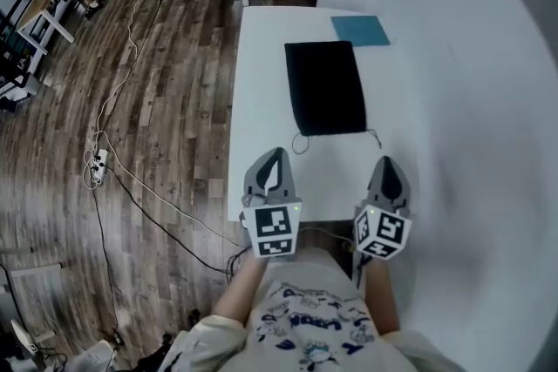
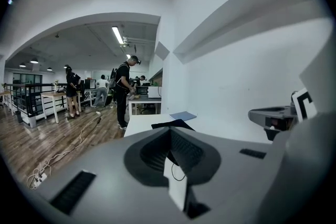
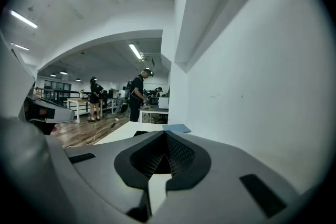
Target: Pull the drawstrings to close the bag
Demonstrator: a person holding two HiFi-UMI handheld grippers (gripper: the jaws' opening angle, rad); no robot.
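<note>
One bag (image 1: 325, 87): black cloth, flat on the white table (image 1: 261, 83), mouth edge nearest; probably light, limp, quick to slide.
Drawstrings (image 1: 301, 144): thin cords looping out at both near corners; best pinched there, one per side.
Left gripper (image 1: 275, 165): shut, empty, short of the bag.
Right gripper (image 1: 386, 172): closed on nothing too.
Blue sheet (image 1: 360, 30): just past the far edge.

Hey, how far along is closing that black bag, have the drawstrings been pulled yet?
Done: nothing yet. The black bag lies flat on the white table, with its drawstrings slack at the near end.
In hand: nothing. The left tongs and right tongs are shut and empty, short of the bag.
Left: grasp both strings and pull them to cinch the bag shut.
</note>
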